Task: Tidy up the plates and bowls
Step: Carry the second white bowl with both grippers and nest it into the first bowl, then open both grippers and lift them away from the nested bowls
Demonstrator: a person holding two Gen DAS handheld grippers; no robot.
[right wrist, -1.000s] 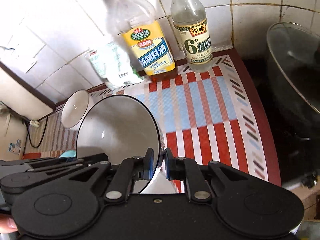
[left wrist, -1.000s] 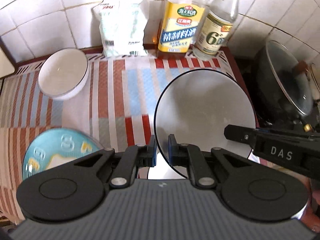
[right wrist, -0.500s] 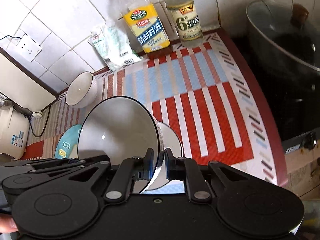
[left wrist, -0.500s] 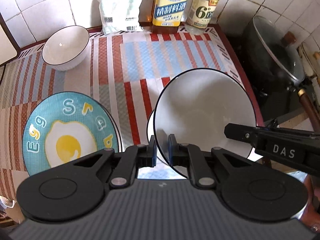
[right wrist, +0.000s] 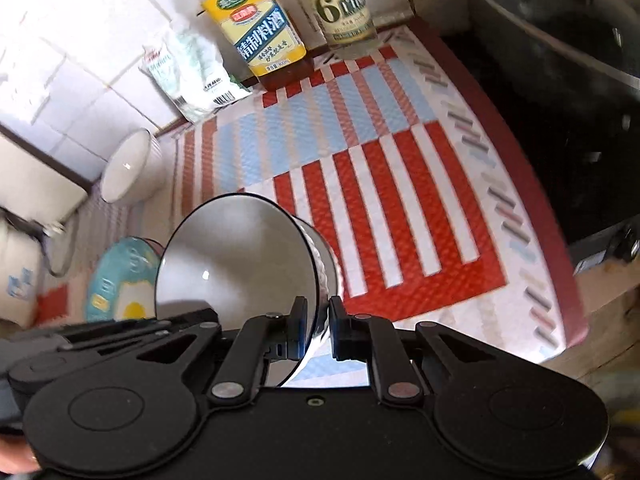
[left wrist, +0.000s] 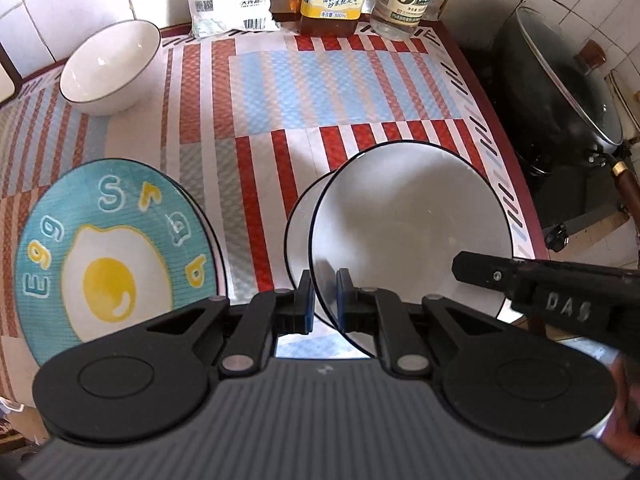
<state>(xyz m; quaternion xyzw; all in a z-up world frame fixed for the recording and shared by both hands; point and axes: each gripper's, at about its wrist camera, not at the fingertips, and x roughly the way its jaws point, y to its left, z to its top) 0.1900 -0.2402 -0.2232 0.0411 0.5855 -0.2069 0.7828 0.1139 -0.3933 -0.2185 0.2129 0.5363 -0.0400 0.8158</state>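
Left wrist: white, dark-rimmed bowl [left wrist: 408, 216]

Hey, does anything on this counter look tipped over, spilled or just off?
Only the held bowl: both grippers clamp its rim and it hangs tilted over another white bowl. No spills or damage visible.

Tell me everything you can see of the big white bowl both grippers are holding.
The big white bowl looks like glossy glazed ceramic, plain white inside with a thin dark line round the rim. It is held tilted off the striped mat, its opening turned toward the left wrist camera. The left gripper pinches its near rim and the right gripper pinches the rim on the other side. A second white dish shows just behind it; contact between them cannot be told.
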